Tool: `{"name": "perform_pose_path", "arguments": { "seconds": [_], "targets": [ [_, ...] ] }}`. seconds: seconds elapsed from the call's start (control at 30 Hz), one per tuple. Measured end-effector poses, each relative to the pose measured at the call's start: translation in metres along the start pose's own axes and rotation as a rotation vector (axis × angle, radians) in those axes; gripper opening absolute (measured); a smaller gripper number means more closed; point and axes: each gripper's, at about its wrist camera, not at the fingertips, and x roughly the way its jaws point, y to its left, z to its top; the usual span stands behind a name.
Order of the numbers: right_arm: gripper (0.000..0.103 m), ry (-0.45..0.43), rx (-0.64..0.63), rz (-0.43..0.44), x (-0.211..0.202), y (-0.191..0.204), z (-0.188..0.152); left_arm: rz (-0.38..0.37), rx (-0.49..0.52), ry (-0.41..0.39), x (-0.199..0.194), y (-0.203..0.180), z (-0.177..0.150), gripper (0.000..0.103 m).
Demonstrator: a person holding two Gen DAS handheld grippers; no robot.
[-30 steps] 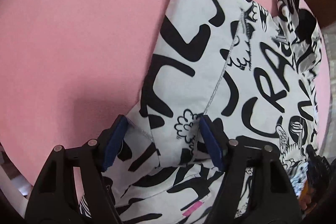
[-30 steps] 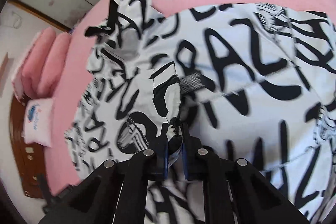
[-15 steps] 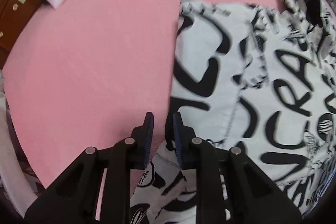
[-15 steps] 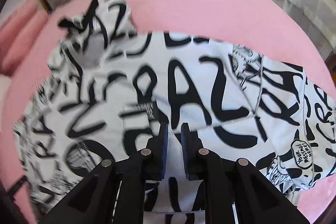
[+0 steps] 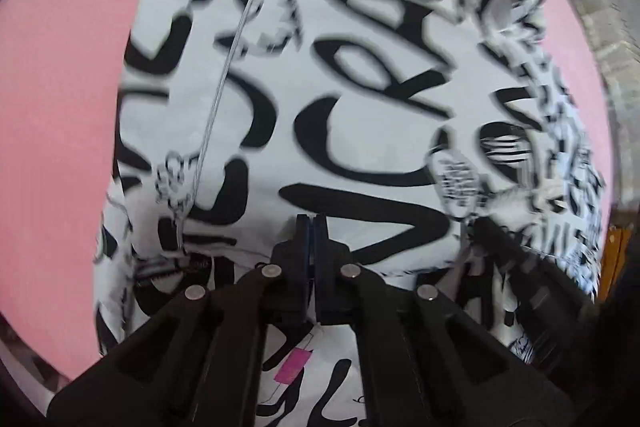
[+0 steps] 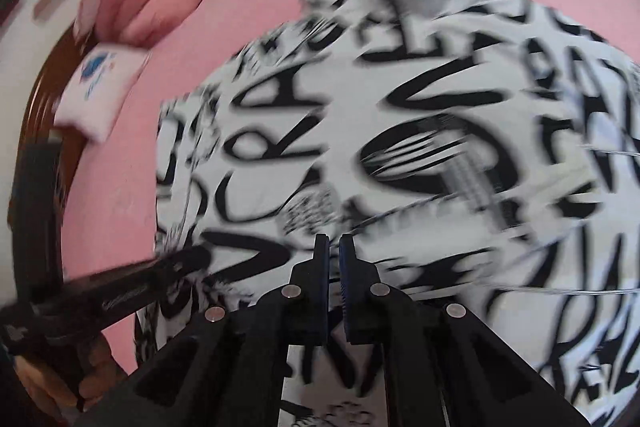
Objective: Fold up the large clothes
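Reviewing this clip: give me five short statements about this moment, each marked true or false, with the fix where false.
1. The garment is white with black lettering. True.
2. It lies on a blue sheet. False: the sheet is pink.
3. The left tool has its fingers spread wide. False: they are shut together.
4. A small white pillow with a blue print shows in the right wrist view. True.
5. The right tool is nowhere near the garment. False: it hangs right over the garment, fingers nearly closed.
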Motion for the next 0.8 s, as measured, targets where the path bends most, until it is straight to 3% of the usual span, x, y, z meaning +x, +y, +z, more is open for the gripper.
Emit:
{"name": "perform_pose_path", "arguments": {
  "seconds": [0.1,0.17,0.33,0.37,0.47,0.57,0.63,0.7,0.8],
  "targets": [
    [0.005,0.036,-0.106,-0.037,0.021,0.022,-0.008,0.023,0.003,0.016,0.012,0.001,-0.004,0.0],
    [0.005,0.043,-0.104,-0.057,0.026,0.016,-0.006,0.06,0.012,-0.004,0.012,0.005,-0.003,0.0],
    [0.0,-0.005,0.077,-0.19,0.0,-0.058,0.001,0.146,-0.041,-0.07,-0.002,0.037,0.004,0.0],
    [0.0,-0.016,0.112,-0.209,-0.007,-0.074,0.0,0.113,-0.051,-0.074,-0.004,0.045,0.005,0.0],
    [0.0,-0.05,0.175,-0.374,-0.03,-0.118,-0.003,0.011,-0.105,-0.065,-0.005,0.064,0.003,0.0],
    [0.0,-0.033,0.212,-0.558,-0.042,-0.138,-0.006,0.029,-0.079,-0.079,-0.005,0.062,-0.002,0.0],
    [0.0,-0.043,0.273,-0.501,-0.05,-0.146,-0.008,0.014,-0.083,-0.079,-0.004,0.056,-0.002,0.0],
    [0.0,-0.105,0.287,-0.422,-0.064,-0.14,-0.009,-0.059,-0.08,-0.093,-0.011,0.043,-0.001,0.0],
    [0.0,-0.244,0.189,-0.29,-0.074,-0.101,-0.002,-0.114,-0.005,-0.159,-0.033,0.028,0.007,0.0]
  ]
}}
